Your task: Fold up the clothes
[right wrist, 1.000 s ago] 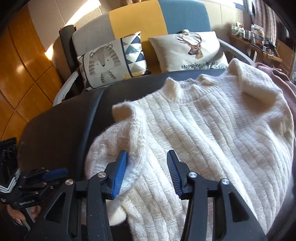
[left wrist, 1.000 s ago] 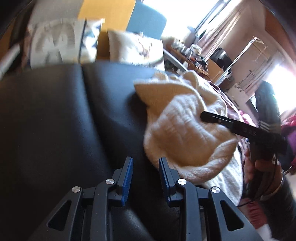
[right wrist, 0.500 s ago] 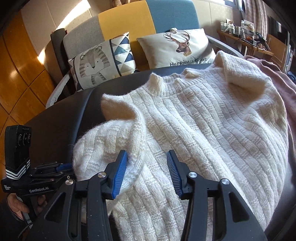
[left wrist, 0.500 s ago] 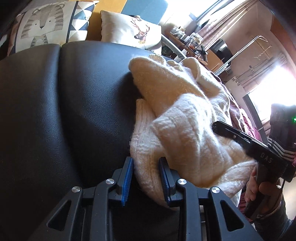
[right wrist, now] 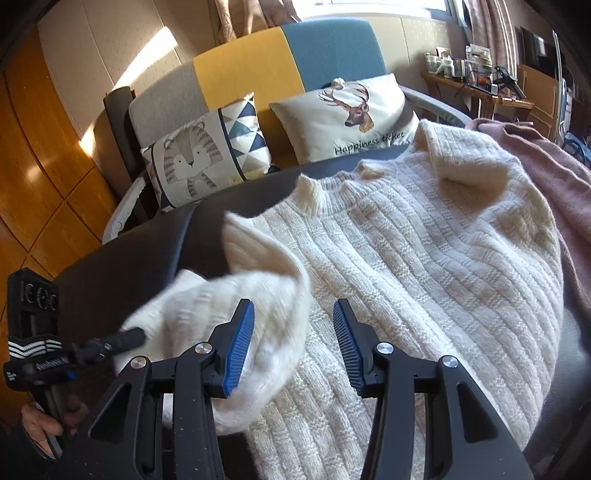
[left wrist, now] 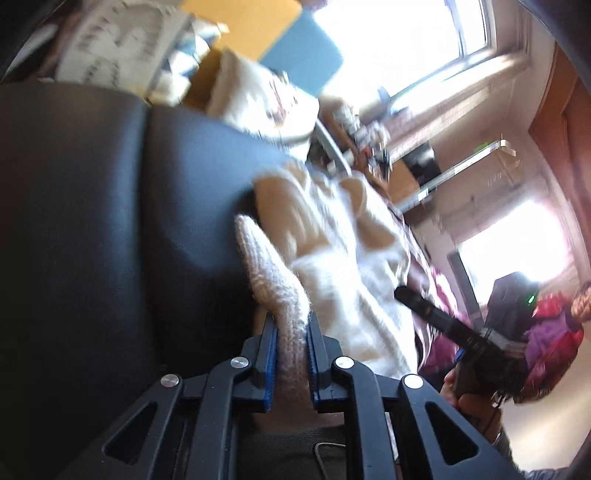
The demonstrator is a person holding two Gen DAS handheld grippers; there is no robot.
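On the black leather surface (right wrist: 122, 266) our left gripper (left wrist: 290, 354) is clamped on the cream ribbed knit sweater (right wrist: 424, 277)'s sleeve cuff (left wrist: 291, 332), the sleeve running away up-left, while our right gripper (right wrist: 293, 347) hovers half-open, empty, over the body.

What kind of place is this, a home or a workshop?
Most likely a home living room: a sofa with printed cushions, curtained windows, and a white knitted sweater spread on a black padded surface.

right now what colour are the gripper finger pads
Blue, ribbed pads; clearest in the right wrist view.
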